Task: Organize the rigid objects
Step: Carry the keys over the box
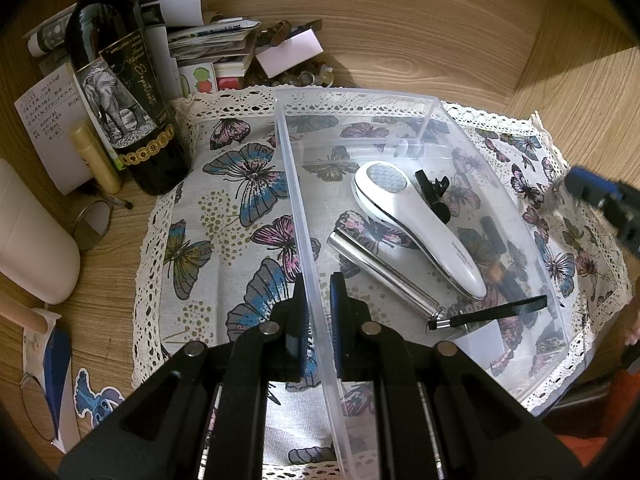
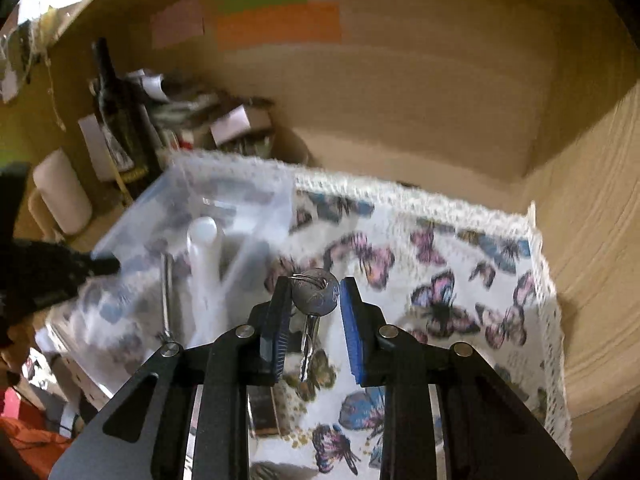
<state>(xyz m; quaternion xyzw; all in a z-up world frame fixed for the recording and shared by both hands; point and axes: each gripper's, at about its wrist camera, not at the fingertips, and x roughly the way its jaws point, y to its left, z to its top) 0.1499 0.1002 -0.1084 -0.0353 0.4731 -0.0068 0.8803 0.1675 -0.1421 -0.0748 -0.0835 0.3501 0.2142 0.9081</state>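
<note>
A clear rectangular plastic storage bin [image 1: 420,104] sits on a butterfly-print cloth with a lace border [image 1: 224,200] spread over the wooden tabletop [image 1: 400,20]. The left gripper [image 1: 319,320] is clamped on the bin's near-left wall, one blue pad on either side of it. Inside the bin lie a white handheld device with a round grille head [image 1: 416,224], a long silver metal bar with a black strap [image 1: 380,276], a black clip [image 1: 432,190] and some dark items too murky to identify through the plastic.

Left of the bin stand a dark wine bottle with an elephant label [image 1: 120,92], a cream tube [image 1: 94,158] and a heap of papers [image 1: 200,36].

The right gripper [image 2: 316,304], out over the cloth right of the bin, is closed on a silver key [image 2: 314,300] by its round head, blade hanging down. That view is motion-blurred, so the bin's contents are smeared.
</note>
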